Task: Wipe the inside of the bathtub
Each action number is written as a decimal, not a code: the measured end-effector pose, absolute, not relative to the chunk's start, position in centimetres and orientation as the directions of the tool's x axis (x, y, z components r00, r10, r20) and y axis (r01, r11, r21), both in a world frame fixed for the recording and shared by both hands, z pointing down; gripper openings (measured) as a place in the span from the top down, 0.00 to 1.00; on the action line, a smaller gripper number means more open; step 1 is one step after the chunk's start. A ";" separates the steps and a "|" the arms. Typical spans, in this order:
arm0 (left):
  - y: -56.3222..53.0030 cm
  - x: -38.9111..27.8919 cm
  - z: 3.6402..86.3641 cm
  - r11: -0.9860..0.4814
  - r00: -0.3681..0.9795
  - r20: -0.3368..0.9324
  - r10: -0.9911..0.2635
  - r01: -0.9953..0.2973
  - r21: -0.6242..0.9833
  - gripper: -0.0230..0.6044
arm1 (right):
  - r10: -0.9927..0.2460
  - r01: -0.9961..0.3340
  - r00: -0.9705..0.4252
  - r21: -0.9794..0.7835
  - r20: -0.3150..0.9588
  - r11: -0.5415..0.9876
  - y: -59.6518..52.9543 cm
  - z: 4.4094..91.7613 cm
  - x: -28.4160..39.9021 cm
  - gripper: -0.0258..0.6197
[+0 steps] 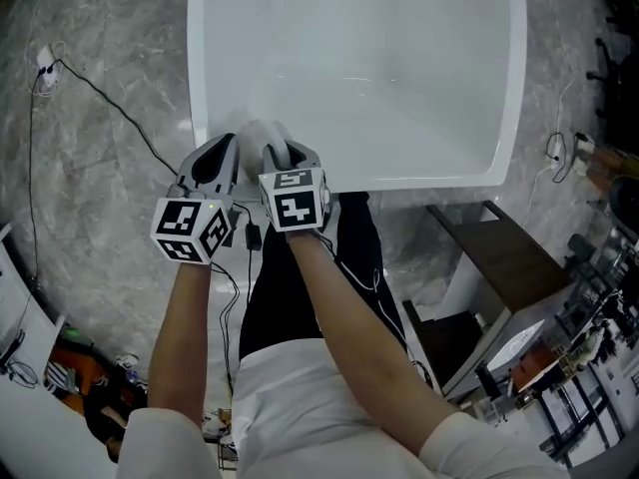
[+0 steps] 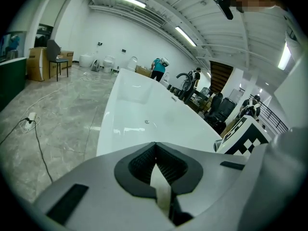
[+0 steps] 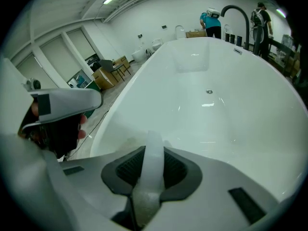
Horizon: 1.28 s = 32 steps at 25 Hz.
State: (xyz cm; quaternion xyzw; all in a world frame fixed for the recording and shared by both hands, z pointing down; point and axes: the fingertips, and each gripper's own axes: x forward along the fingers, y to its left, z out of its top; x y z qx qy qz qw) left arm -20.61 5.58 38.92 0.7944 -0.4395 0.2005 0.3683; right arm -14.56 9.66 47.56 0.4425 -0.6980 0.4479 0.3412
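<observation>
Right gripper has its ribbed black jaws clamped on a fuzzy white cloth, and the left gripper sits just beside it, jaws pressed together. Both are at the near rim of the glossy, smooth, rounded white bathtub.

I have both grippers side by side at the near rim of the bathtub, the left gripper just left of the right gripper, with the cloth between them. A cable lies on the floor to the left, and a desk stands near right.
</observation>
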 end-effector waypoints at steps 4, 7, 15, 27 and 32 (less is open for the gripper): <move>6.2 -20.1 39.3 -0.341 0.533 0.652 -0.539 -0.846 0.409 0.95 | -0.290 -0.926 -0.363 -0.309 0.886 0.215 9.9 47.8 -13.2 0.81; 6.5 -19.3 39.5 -0.342 0.534 0.658 -0.532 -0.846 0.410 0.95 | -0.288 -0.930 -0.352 -0.297 0.891 0.217 9.8 47.9 -11.8 0.81; 7.2 -16.0 39.7 -0.362 0.554 0.656 -0.513 -0.832 0.420 0.95 | -0.292 -0.941 -0.320 -0.266 0.901 0.211 9.9 47.8 -6.8 0.81; 7.7 -8.7 39.5 -0.393 0.591 0.639 -0.493 -0.806 0.443 0.95 | -0.280 -0.947 -0.301 -0.252 0.912 0.197 10.3 47.5 0.7 0.81; 7.9 -5.7 39.4 -0.399 0.601 0.633 -0.487 -0.798 0.451 0.95 | -0.262 -0.947 -0.295 -0.245 0.919 0.209 10.4 47.6 4.4 0.81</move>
